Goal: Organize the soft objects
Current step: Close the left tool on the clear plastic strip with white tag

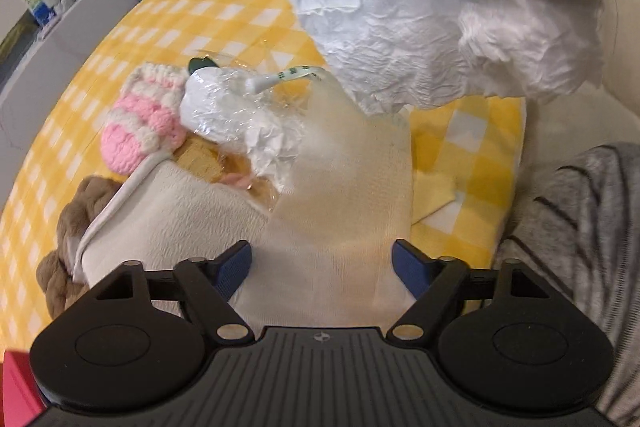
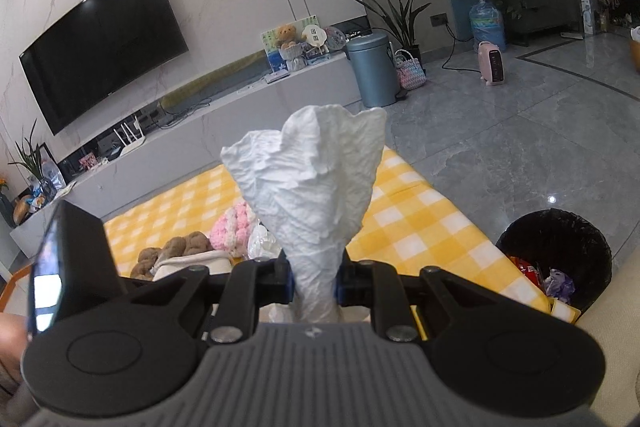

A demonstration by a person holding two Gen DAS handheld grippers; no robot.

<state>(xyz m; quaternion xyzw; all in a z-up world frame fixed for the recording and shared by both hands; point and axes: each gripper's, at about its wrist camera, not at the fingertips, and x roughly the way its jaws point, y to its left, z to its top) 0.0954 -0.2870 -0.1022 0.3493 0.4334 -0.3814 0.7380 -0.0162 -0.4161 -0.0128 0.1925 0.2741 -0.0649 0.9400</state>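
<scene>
A yellow-and-white checked cloth covers the flat surface that fills most of the left wrist view. Lying on it near the centre are a pink-and-cream knitted piece, a white wad wrapped in clear plastic film, and a cream soft fabric item in the lower middle. A brown braided plush piece sits at lower left.

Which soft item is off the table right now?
The white tissue, pinched in the right hand-held gripper. The pink knit piece, brown braid and cream cloth all lie on the checked tablecloth.
</scene>
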